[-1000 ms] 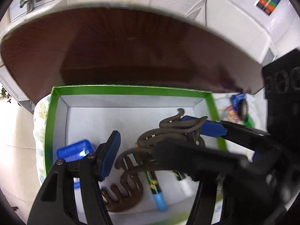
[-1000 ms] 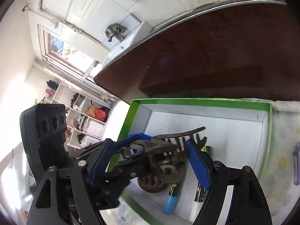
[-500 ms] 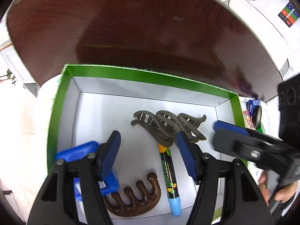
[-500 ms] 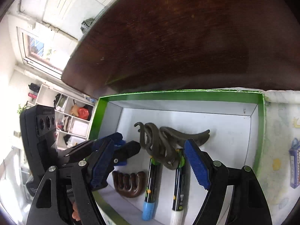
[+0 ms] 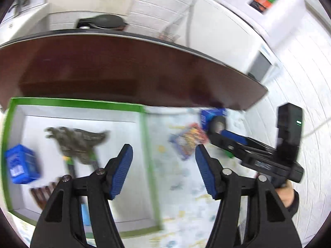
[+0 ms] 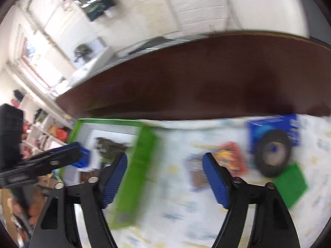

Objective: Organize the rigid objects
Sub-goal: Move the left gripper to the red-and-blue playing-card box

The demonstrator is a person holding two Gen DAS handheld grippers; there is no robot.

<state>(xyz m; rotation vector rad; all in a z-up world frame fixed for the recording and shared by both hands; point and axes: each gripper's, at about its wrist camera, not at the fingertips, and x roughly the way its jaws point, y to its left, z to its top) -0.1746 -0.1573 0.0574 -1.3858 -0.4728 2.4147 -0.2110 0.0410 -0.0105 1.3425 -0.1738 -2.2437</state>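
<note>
A green-rimmed white box (image 5: 144,142) (image 6: 142,155) lies at the left. In it are a grey hair claw (image 5: 78,142) (image 6: 109,146), a blue box (image 5: 20,165), markers (image 5: 70,165) and a brown comb (image 5: 41,194). On the patterned cloth to the right lie a black tape roll (image 5: 217,126) (image 6: 271,155), a blue carton (image 6: 275,126), a colourful packet (image 5: 190,140) (image 6: 229,161) and a green plate (image 6: 293,184). My left gripper (image 5: 163,169) is open and empty over the box's right wall. My right gripper (image 6: 165,177) is open and empty over the cloth.
A dark brown table top (image 5: 124,72) (image 6: 206,82) stretches behind the cloth. White cabinets (image 5: 238,20) and tiled walls stand beyond. Both views are motion-blurred.
The right gripper let go of the grey hair claw into the box. Both grippers have swung to the right, away from the box and toward the items on the cloth.
</note>
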